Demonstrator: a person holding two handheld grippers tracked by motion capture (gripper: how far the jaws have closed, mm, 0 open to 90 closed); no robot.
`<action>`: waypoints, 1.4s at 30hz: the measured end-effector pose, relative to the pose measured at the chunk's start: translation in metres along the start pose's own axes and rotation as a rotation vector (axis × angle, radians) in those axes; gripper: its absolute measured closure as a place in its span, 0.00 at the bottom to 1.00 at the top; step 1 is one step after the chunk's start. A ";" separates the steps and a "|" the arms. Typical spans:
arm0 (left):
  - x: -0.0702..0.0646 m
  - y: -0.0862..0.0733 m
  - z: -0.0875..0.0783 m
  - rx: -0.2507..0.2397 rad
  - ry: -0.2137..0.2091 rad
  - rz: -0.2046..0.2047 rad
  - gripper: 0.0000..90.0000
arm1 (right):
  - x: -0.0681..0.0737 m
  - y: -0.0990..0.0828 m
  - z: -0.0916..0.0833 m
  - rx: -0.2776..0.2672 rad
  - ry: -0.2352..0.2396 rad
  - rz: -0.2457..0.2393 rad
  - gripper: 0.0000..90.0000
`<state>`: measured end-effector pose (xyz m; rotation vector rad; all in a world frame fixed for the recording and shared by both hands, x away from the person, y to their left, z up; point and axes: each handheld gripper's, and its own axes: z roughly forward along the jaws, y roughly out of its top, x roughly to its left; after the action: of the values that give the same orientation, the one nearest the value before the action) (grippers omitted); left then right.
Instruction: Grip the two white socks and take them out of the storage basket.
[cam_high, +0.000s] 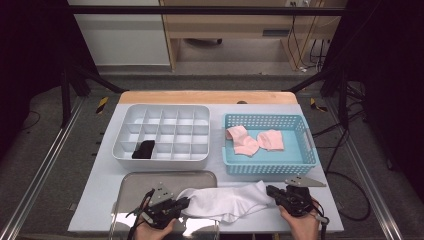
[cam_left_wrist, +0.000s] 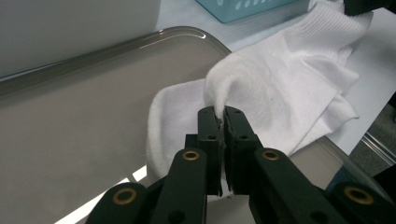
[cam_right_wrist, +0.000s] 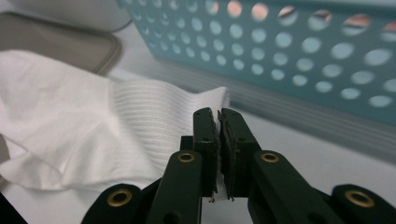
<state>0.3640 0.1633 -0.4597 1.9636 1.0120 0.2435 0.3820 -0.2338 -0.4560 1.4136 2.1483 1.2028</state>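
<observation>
A white sock (cam_high: 225, 201) lies stretched across the table's front, one end on the metal tray (cam_high: 150, 181) and the other on the white mat. My left gripper (cam_high: 186, 202) is shut on the sock's toe end, and in the left gripper view the jaws (cam_left_wrist: 223, 112) pinch a raised fold of the sock (cam_left_wrist: 280, 84) above the tray (cam_left_wrist: 93, 116). My right gripper (cam_high: 270, 191) is shut on the ribbed cuff, whose edge sits between the jaws (cam_right_wrist: 219, 114) in the right gripper view, with the sock (cam_right_wrist: 93, 121) spreading to the left.
A blue perforated basket (cam_high: 270, 169) stands behind the right gripper, holding two pink socks (cam_high: 242, 140) (cam_high: 271, 140). A white divided organizer (cam_high: 160, 159) stands at the back left with a black sock (cam_high: 144, 149) in a front compartment. In the right gripper view the basket wall (cam_right_wrist: 303, 56) is close ahead.
</observation>
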 end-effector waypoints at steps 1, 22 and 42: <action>0.001 0.001 -0.002 -0.004 0.001 -0.006 0.95 | 0.000 0.001 -0.003 -0.010 0.000 0.008 0.95; 0.032 0.007 -0.024 -0.014 0.021 -0.068 0.93 | 0.024 0.004 -0.002 0.051 0.059 0.025 0.96; 0.024 0.007 -0.014 -0.017 -0.027 -0.058 0.95 | 0.022 -0.005 0.012 0.094 0.011 -0.012 0.95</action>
<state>0.3762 0.1872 -0.4513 1.9145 1.0451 0.1926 0.3761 -0.2104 -0.4632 1.4326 2.2448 1.1206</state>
